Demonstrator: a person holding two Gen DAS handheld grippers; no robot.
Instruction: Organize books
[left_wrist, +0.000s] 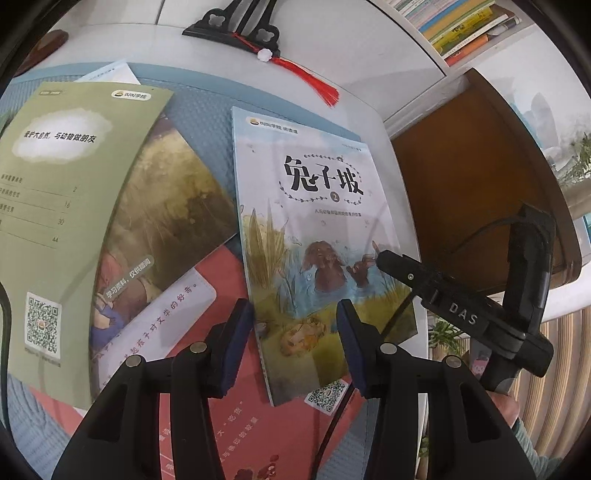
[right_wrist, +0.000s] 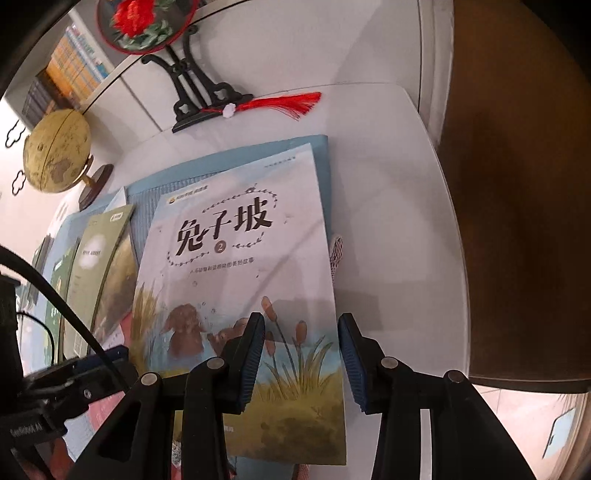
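Observation:
A pale blue picture book with a rabbit cover lies face up on top of other books on a blue mat. My left gripper stands over its lower left corner. One pad is at the book's left edge, the other over the cover, and the cover shows in the gap between them. My right gripper straddles the book's lower right part the same way, with its right pad at the right edge. Beside the rabbit book lie a green booklet, a brown picture book and a red book.
A black stand with a red tassel sits behind the mat. A globe stands at the back left. A brown wooden panel borders the white table on the right. Shelved books show behind.

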